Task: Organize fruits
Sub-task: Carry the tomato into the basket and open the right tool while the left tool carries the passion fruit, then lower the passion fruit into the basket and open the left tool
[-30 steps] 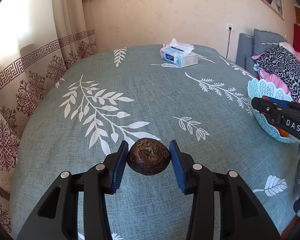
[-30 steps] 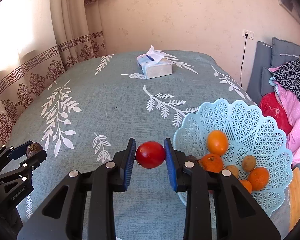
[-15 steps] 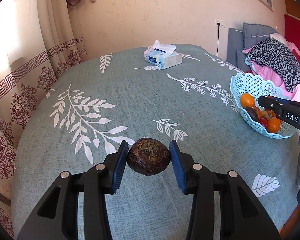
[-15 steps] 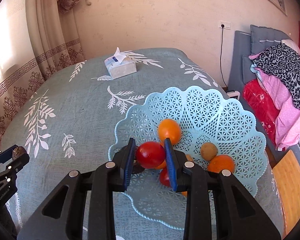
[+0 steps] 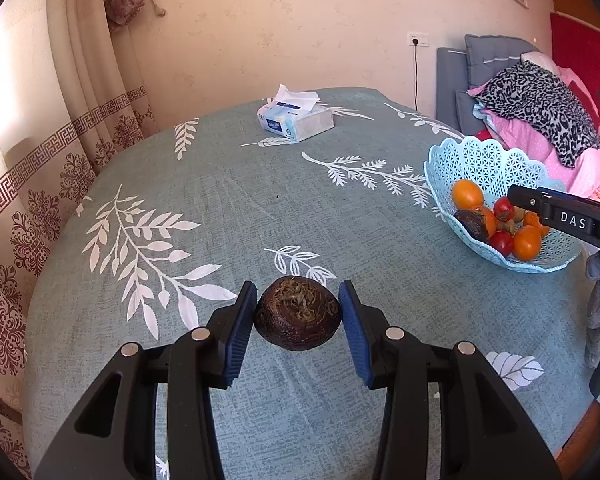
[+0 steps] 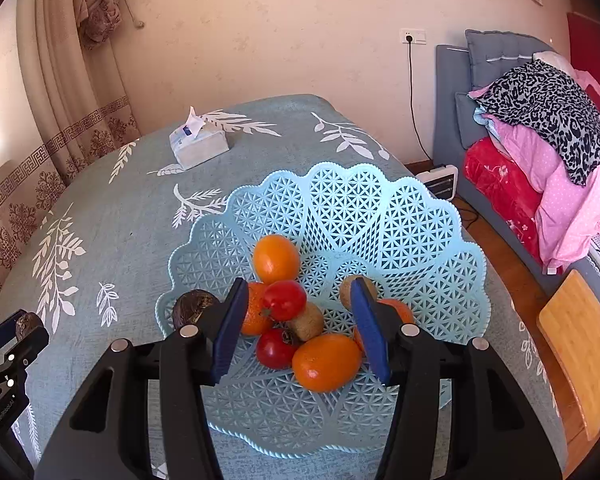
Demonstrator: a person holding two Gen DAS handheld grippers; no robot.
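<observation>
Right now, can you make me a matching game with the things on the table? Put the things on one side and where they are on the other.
Things:
1. dark fruit
2. tissue box
3. tomato
4. right claw

Places:
A. far end of the table
B. on the heap in the basket
C. open, over the basket
D. held in the left claw

Pairs: 1-D, 2-A, 3-B, 4-C

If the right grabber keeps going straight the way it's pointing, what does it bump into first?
Probably the fruit pile. The right gripper, jaws just opened, points down into the blue basket; the red tomato sits nearest its line, slightly left of centre. Depth is hard to judge.
</observation>
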